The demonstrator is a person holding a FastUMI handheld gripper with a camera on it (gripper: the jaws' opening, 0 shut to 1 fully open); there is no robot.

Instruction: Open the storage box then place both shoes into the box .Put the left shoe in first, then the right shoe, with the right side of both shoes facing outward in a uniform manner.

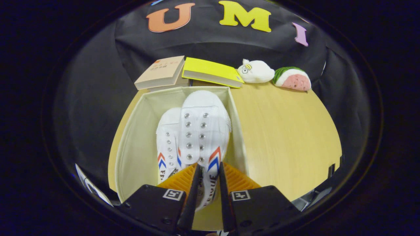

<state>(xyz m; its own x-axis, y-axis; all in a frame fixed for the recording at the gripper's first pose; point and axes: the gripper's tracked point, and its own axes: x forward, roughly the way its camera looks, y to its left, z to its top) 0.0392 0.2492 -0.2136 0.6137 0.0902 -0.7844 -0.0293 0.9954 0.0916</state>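
An open cream storage box (134,144) stands on the wooden table, its far wall next to the books. Two white canvas shoes with red and blue chevrons are inside it. The first shoe (168,144) lies lower, toward the box's left. The second shoe (202,131) sits above it against the box's right wall, toe pointing away from me. My gripper (209,170) is shut on the heel side of this second shoe, with the orange fingers (183,178) pressing its canvas wall from both sides, over the near end of the box.
Beyond the box lie a tan book (160,72) and a yellow book (211,72). A white plush toy (256,71) and a watermelon-slice plush (292,78) sit at the back right. The wooden table (288,137) stretches bare to the right of the box.
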